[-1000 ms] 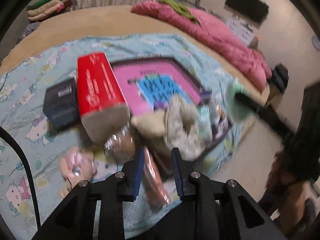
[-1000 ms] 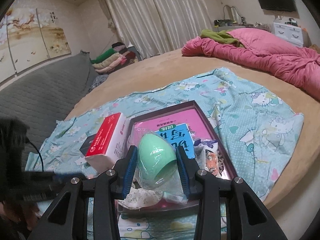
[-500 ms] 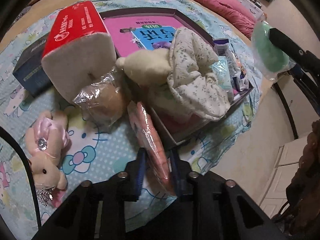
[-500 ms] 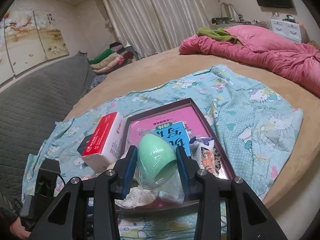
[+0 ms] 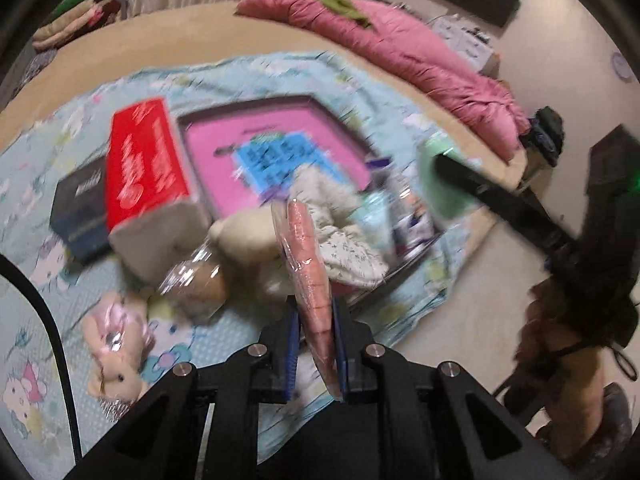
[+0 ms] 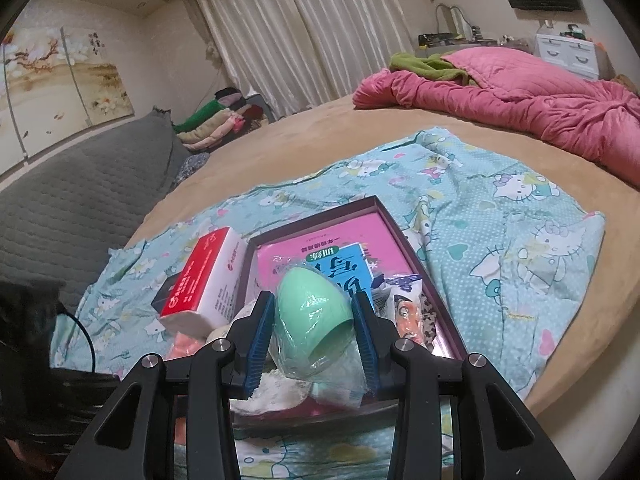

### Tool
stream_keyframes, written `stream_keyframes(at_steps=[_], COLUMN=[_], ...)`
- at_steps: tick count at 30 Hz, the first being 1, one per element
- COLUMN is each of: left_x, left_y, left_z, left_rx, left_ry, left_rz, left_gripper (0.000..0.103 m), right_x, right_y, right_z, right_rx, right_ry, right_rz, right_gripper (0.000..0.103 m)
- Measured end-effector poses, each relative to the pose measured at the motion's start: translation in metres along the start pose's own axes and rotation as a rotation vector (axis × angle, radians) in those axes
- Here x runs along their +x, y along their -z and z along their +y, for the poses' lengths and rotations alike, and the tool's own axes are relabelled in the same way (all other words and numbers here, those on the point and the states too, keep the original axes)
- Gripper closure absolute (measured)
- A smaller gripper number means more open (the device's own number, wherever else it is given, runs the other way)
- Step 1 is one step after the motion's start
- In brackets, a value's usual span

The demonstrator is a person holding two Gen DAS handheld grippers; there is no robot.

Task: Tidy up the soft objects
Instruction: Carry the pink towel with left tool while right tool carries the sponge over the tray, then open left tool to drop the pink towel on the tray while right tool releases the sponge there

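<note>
Now | left claw (image 5: 314, 350): flat plastic-wrapped salmon sponge (image 5: 308, 272) | right claw (image 6: 314, 340): smooth mint egg (image 6: 312, 316)

Mint-green egg (image 6: 314, 316), salmon-pink packet (image 5: 310, 276), red box (image 5: 146, 164).

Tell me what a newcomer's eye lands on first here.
The mint-green egg-shaped sponge, wrapped in plastic, is clamped in the right gripper above the dark tray. The left gripper pinches a salmon-pink wrapped sponge over the Hello Kitty sheet, beside a red tissue pack.
</note>
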State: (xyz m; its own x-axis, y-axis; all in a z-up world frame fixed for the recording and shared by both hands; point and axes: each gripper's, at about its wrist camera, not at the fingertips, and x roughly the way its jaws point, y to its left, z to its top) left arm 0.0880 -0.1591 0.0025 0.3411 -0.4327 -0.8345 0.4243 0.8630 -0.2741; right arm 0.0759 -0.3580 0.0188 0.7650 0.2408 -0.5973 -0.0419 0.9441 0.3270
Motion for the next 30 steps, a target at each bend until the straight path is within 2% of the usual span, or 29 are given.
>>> stream_keyframes(at_steps=[6,17,30], left_x=[0.020,0.043,0.069], left_y=[-0.019,-0.044,-0.043], left_z=[-0.022,-0.023,-0.013], left_rx=[0.028,0.040,0.021], left_ry=[0.007,-0.022,-0.027], left_rz=[-0.001,-0.008,0.018], left_gripper=[0.087,0.087,0.087], right_x=[-0.001,0.005,0.038], right_y=[-0.001,-0.001,0.009], right_z=[-0.004,-0.009,-0.013], right_rx=[0.013,0.020,0.009], right_ry=[-0.001,-0.005,0.017], right_rz=[-0.003,-0.001,0.063], right_gripper=[0.062,0.062,0.062])
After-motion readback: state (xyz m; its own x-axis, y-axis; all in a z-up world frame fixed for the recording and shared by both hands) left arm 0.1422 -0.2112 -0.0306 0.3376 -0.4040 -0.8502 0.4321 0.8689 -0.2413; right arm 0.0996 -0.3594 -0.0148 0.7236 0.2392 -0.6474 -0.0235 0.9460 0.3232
